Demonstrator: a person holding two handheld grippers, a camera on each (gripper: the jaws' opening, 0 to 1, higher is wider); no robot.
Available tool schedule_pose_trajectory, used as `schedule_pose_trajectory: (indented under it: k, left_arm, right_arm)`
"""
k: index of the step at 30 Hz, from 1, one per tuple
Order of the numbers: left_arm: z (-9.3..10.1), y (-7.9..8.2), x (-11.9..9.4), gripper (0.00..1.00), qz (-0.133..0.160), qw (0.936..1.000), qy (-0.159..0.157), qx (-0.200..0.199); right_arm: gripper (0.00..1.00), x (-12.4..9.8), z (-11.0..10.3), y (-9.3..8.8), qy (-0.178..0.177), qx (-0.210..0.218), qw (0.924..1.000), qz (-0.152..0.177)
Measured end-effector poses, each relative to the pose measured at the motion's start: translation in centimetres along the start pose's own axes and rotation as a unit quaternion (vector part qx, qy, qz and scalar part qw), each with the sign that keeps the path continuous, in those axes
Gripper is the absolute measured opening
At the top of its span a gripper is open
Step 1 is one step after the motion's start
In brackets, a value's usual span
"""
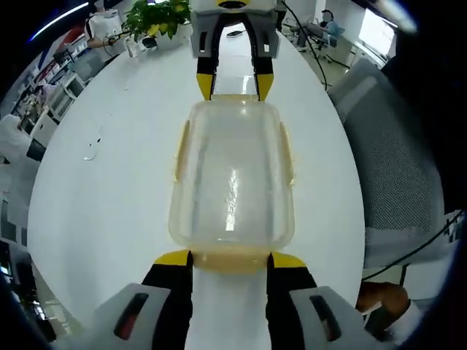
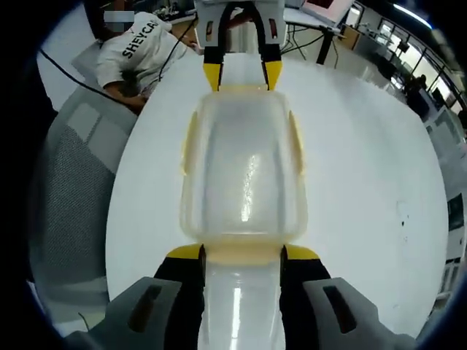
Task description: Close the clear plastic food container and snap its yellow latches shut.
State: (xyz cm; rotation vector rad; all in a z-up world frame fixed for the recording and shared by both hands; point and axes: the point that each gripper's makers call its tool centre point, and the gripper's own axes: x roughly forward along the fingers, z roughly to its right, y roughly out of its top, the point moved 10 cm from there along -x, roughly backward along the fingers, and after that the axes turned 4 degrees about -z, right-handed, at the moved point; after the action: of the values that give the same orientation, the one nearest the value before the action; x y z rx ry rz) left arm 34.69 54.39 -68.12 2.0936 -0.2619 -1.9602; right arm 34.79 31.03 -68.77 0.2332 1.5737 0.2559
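Note:
The clear plastic container (image 1: 233, 182) lies lengthwise on the white table (image 1: 95, 219) with its lid on. Pale yellow latches (image 1: 179, 149) run along its long sides, and one more sits at each short end. My left gripper (image 1: 230, 259) stands open at the near end, its yellow tips flanking that end latch (image 1: 230, 257). At the far end the right gripper (image 1: 235, 86) faces me the same way. In the right gripper view the container (image 2: 244, 168) reaches from the right gripper (image 2: 242, 253), open around its end latch (image 2: 242, 252), to the left gripper (image 2: 243, 75).
A grey mesh chair (image 1: 398, 168) stands beside the table, also visible as the chair (image 2: 73, 175). A person in a white shirt (image 2: 139, 47) sits past the table's edge. A potted plant (image 1: 157, 16) stands at the table's far end. Desks lie beyond.

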Motion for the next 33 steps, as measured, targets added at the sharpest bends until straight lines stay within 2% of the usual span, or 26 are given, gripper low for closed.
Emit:
schedule_pose_trajectory:
  k: [5,15,20,27,33]
  left_arm:
    - [0.1,0.5,-0.2,0.33,-0.014,0.9999,0.001,0.000]
    - [0.5,2.1,-0.1,0.33,-0.016,0.9998,0.009,-0.011]
    - [0.4,2.7,-0.3,0.33,-0.033,0.9994,0.005,-0.007]
    - [0.3,3.1,-0.7,0.33,-0.033,0.9993,0.016,-0.009]
    - [0.3,4.0,-0.7,0.33,-0.030,0.9994,0.014,-0.010]
  right_arm:
    - [0.37,-0.1,0.0,-0.2,0.000,-0.005,1.0000,0.002]
    - [0.37,-0.9,0.2,-1.6,0.000,-0.011,0.9999,0.006]
    - [0.37,-1.4,0.0,-1.8,-0.001,-0.008,0.9999,0.008]
    - [0.37,-2.1,0.2,-2.1,-0.001,-0.011,0.9996,0.025]
    - [0.37,-2.3,0.3,-2.9,0.003,-0.012,0.9997,0.021]
